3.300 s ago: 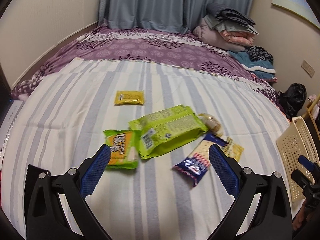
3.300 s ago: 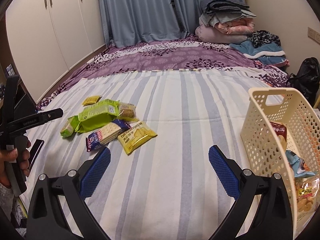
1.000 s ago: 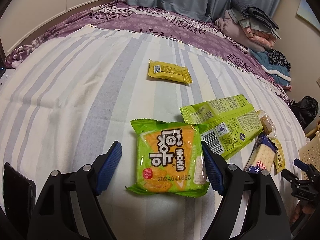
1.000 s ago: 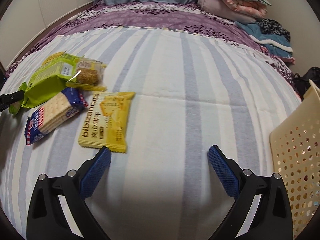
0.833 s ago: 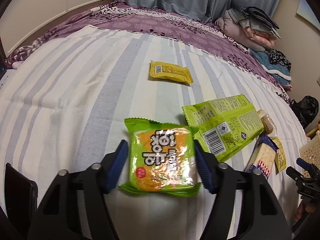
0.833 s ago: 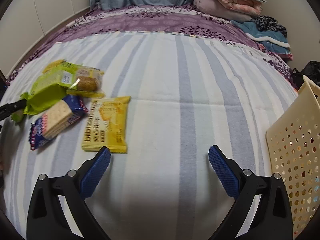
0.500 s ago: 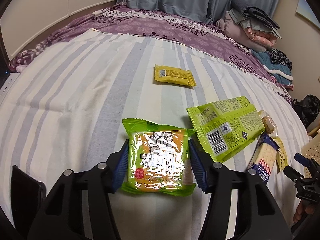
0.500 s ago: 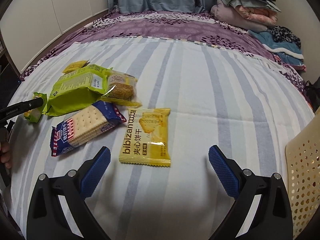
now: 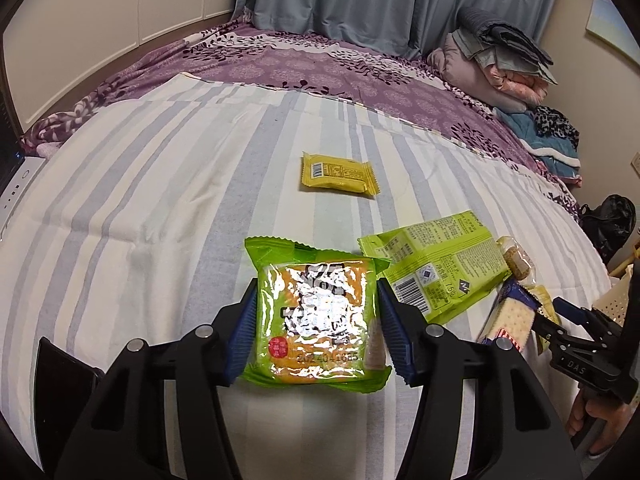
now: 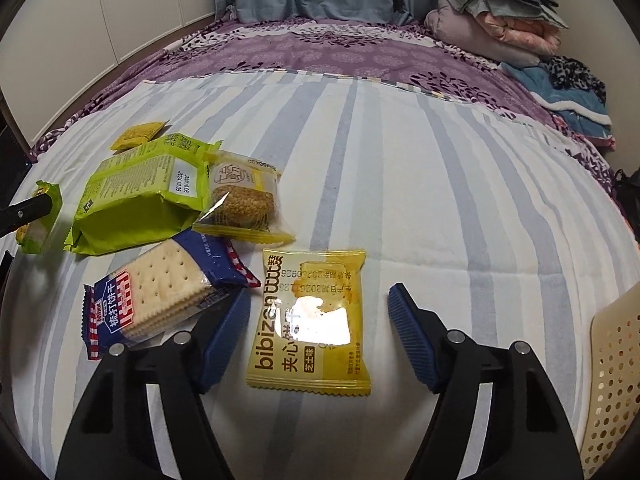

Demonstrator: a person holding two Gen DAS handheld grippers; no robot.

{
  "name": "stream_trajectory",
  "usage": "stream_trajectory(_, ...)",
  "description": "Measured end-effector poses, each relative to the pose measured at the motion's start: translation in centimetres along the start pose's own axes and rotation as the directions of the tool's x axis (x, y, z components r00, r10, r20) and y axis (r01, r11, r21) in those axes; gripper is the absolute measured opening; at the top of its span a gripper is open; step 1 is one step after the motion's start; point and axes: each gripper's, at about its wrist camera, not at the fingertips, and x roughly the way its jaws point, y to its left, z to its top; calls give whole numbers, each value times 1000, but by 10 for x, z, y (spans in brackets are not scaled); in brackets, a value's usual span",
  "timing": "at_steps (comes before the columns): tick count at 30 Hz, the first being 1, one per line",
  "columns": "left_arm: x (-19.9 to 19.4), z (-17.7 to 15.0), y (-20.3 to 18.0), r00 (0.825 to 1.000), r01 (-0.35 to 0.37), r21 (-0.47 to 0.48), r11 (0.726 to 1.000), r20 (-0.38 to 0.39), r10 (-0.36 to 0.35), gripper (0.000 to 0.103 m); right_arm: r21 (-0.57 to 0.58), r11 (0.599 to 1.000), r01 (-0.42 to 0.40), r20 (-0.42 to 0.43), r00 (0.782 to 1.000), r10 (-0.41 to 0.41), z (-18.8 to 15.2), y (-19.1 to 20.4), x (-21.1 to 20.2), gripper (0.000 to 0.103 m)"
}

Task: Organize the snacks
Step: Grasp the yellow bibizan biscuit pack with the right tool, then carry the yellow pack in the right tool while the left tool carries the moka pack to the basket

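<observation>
You are working over a bed spread with a grey-and-cream striped sheet [image 10: 400, 184], a purple floral cover [image 10: 320, 52] beyond it and folded bedding [image 10: 496, 20] stacked at the far right against the wall. At the near right edge stands the cream perforated basket [image 10: 616, 392], the likely home for these snacks.

The loose packets lie left of centre on the sheet: a large lime-green bag [image 10: 140, 192], a blue cracker pack [image 10: 160, 296] in front of it, a clear-wrapped oat biscuit [image 10: 244, 200] leaning on the green bag, and a small yellow bar [image 9: 338, 174] farther back on its own.

Your left gripper [image 9: 316, 328] is clamped on the green-and-orange cracker packet [image 9: 316, 320], both blue pads pressed into its left and right sides; the packet appears just clear of the sheet.

Your right gripper [image 10: 318, 332] is closing around the yellow bibizan packet [image 10: 310, 320], which lies flat between the pads with neither pad touching it yet. The packet's long axis runs near to far, along the line of the fingers, so the jaws span its shorter width. The left pad sits just beside the cracker pack's near corner, so watch that it does not drag that pack in. The basket lies to the right of this gripper, so the right hand has the shorter trip.
</observation>
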Motion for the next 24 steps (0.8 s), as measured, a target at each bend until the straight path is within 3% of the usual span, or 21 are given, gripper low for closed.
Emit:
stream_trajectory(5, 0, 0, -4, 1000, 9, 1, 1000, -6, -9, 58, 3, 1000, -8, 12, 1000, 8, -2, -4, -3, 49)
stream_trajectory(7, 0, 0, -7, 1000, 15, 4, 1000, -7, -15, 58, 15, 1000, -21, 13, 1000, 21, -2, -7, -4, 47)
stream_trajectory(24, -32, 4, -42, 998, 54, 69, 996, 36, -56, 58, 61, 997, -52, 91, 995, 47, -5, -21, -53, 47)
